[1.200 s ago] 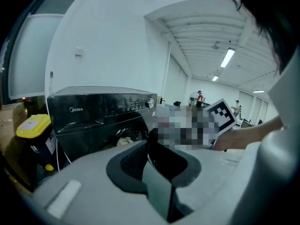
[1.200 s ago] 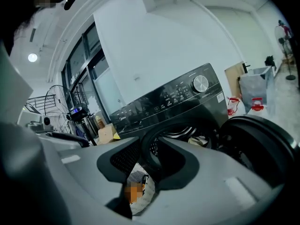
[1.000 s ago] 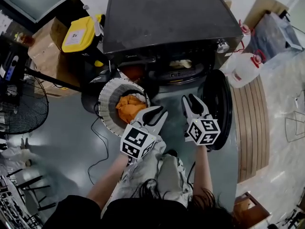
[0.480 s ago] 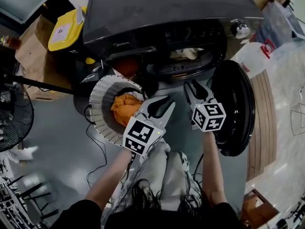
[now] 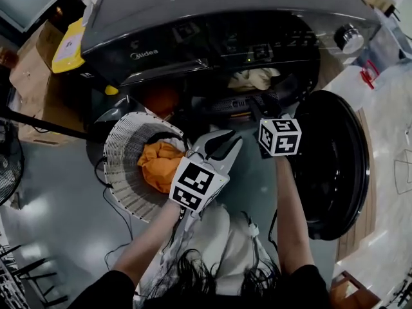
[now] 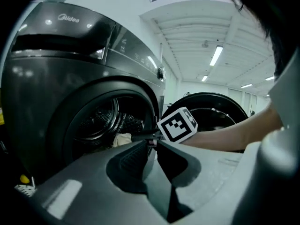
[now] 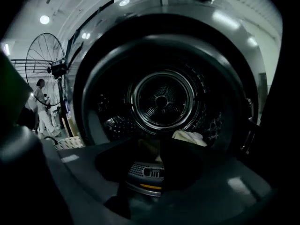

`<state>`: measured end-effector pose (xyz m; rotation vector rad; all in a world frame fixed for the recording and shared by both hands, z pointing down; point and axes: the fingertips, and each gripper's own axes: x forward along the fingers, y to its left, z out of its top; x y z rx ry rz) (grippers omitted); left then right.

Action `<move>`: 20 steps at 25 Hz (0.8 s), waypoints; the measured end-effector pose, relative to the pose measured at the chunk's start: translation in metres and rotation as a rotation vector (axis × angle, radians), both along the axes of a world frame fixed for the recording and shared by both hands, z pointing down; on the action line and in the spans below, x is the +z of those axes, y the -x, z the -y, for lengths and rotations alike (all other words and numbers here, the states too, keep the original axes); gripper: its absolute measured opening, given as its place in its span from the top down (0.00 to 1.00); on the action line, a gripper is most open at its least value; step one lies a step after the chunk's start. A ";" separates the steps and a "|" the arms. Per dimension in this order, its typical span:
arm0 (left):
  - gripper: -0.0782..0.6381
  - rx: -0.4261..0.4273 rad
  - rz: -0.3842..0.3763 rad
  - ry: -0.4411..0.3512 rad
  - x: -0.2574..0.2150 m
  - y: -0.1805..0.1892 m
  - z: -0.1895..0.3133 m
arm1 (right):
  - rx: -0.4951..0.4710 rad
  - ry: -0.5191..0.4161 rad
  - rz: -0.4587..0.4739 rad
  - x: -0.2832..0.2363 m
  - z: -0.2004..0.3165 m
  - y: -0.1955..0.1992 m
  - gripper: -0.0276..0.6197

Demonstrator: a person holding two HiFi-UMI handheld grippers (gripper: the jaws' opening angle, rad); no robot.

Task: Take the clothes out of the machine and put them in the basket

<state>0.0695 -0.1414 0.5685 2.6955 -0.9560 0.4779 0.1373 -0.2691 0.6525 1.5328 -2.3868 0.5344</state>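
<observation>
Right tongs (image 7: 159, 149) at machine (image 5: 193, 31) mouth – jaws had just been opening, nothing between them, pale cloth (image 7: 190, 137) beyond. Left tongs (image 5: 223, 143) parted, empty, beside basket (image 5: 122, 147).

grey floor (image 5: 58, 192), cardboard boxes (image 5: 26, 82) left, strip lights (image 6: 216, 55) on white ceiling (image 6: 187, 36).

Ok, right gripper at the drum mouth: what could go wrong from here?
1. The right gripper, jaws just opening and empty, may catch only an edge of the cream cloth in the drum and drop it.
2. The open door stands close beside the right arm; a trailing cloth might snag on it.
3. The left gripper, open and empty, hangs between the drum and the basket and could block the transfer.
</observation>
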 end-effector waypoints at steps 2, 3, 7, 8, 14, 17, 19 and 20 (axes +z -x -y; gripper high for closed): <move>0.79 -0.006 -0.010 -0.010 0.012 -0.002 0.013 | 0.017 0.001 -0.022 0.017 0.019 -0.007 0.70; 0.79 -0.005 -0.010 -0.016 0.017 -0.003 0.018 | 0.022 0.000 -0.036 0.024 0.027 -0.010 0.70; 0.79 0.009 -0.011 -0.035 0.036 -0.007 0.033 | 0.038 0.018 -0.125 0.057 0.054 -0.016 0.67; 0.79 0.013 -0.014 -0.038 0.039 -0.009 0.036 | 0.048 0.025 -0.150 0.066 0.060 -0.018 0.64; 0.79 0.037 -0.005 -0.055 0.056 -0.008 0.047 | 0.084 0.051 -0.227 0.100 0.098 -0.027 0.50; 0.79 0.028 -0.003 -0.061 0.063 0.000 0.054 | 0.102 0.062 -0.234 0.107 0.112 -0.032 0.50; 0.79 0.019 -0.005 -0.060 0.066 0.004 0.058 | 0.101 0.075 -0.255 0.114 0.120 -0.034 0.49; 0.79 0.015 -0.010 -0.060 0.068 0.004 0.060 | 0.099 0.084 -0.272 0.118 0.123 -0.034 0.48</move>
